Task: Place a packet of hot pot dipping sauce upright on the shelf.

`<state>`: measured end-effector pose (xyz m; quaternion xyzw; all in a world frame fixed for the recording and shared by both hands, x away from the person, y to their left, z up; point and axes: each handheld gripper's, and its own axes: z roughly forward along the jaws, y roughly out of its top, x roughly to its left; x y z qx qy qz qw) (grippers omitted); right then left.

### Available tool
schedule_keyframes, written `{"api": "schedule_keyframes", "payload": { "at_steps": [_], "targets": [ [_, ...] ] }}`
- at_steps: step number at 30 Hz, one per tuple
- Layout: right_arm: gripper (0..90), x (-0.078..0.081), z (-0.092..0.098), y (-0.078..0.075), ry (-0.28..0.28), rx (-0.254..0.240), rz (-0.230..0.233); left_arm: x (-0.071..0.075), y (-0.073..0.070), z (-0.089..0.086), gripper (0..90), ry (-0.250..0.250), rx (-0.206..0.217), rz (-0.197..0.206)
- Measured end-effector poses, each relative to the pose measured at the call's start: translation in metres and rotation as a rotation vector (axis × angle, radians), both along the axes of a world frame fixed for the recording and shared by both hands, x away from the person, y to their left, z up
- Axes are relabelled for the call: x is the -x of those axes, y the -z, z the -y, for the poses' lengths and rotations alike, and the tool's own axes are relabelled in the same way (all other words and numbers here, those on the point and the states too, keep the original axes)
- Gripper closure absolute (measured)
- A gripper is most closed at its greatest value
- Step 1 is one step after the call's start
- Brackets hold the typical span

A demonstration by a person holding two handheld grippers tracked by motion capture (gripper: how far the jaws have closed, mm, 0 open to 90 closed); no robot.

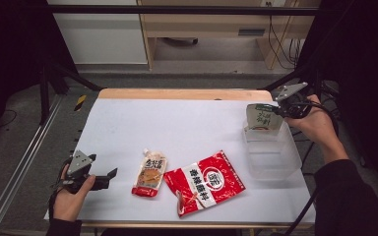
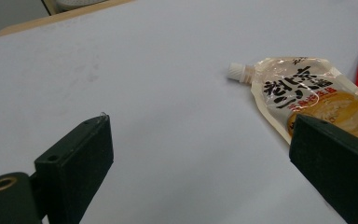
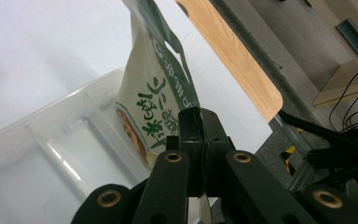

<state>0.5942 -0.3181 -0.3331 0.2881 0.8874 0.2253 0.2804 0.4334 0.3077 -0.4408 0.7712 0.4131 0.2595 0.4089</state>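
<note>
The right gripper (image 1: 277, 109) has its jaws pinched fully together on one edge of a green-and-white sauce pouch (image 1: 262, 117), so the pouch hangs from that edge with its lower end just over, or just inside, the far end of the clear plastic bin (image 1: 281, 162); whether it touches the bin floor cannot be told. In the right gripper view the same right gripper (image 3: 200, 122) clamps the pouch (image 3: 156, 100) at its side seam, which judging by the pose lets the flat pack go in edge first past the bin wall (image 3: 42, 122). The bin sits at the right edge of the table, close to the right hand, presumably so packs can be dropped in with a short reach. The left gripper (image 1: 109, 175) rests low at the near left of the table with its jaws spread wide and nothing between them, aimed toward the spouted beige pouch (image 1: 150, 173), likely the next item. In the left gripper view that spouted pouch (image 2: 307, 95) lies flat, cap toward the far side. Just beside it lies a red seasoning packet (image 1: 207, 183), also flat. The work surface is a white sheet (image 1: 177, 128) over a wooden tabletop (image 1: 184, 94); beyond are a grey floor, pale wood furniture legs (image 1: 150, 49), trailing cables and dark frame rails.
</note>
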Motion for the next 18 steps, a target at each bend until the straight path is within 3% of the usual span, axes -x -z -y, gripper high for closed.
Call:
{"api": "schedule_keyframes", "payload": {
  "at_steps": [12, 18],
  "targets": [
    [87.8, -0.008, 0.014, 0.008, 0.085, -0.041, -0.021, 0.0, 0.0, 0.002, 6.2, 0.002, 0.001, -0.004],
    [78.3, -0.011, 0.015, 0.01, 0.122, -0.057, -0.022, 0.0, 0.0, 0.004, 6.2, 0.01, -0.004, -0.003]
  ]
}}
